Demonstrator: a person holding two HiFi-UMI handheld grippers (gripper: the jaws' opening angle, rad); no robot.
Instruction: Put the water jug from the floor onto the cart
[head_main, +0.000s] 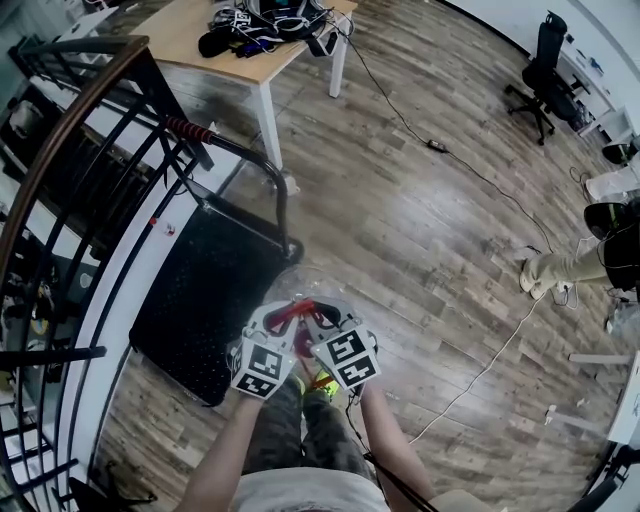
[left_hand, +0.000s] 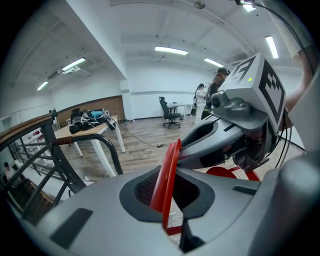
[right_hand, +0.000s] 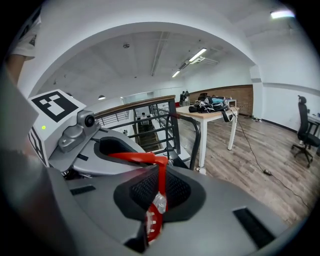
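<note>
Both grippers hold the red handle (head_main: 299, 314) of the clear water jug (head_main: 303, 281), whose body shows only faintly beneath them. My left gripper (head_main: 285, 322) is shut on the red handle (left_hand: 167, 176) from the left. From the right, my right gripper (head_main: 317, 322) is shut on the same red handle (right_hand: 160, 181). The jug hangs just beside the right edge of the black cart deck (head_main: 197, 303). The cart's push handle (head_main: 255, 163) rises at the far end. Each gripper shows in the other's view: the right gripper (left_hand: 240, 107) and the left gripper (right_hand: 80, 132).
A dark stair railing (head_main: 70, 150) runs along the left, close behind the cart. A wooden table (head_main: 240, 65) with bags stands farther off. A cable (head_main: 470, 175) crosses the wood floor. An office chair (head_main: 545, 70) and a person's foot (head_main: 545, 270) are at the right.
</note>
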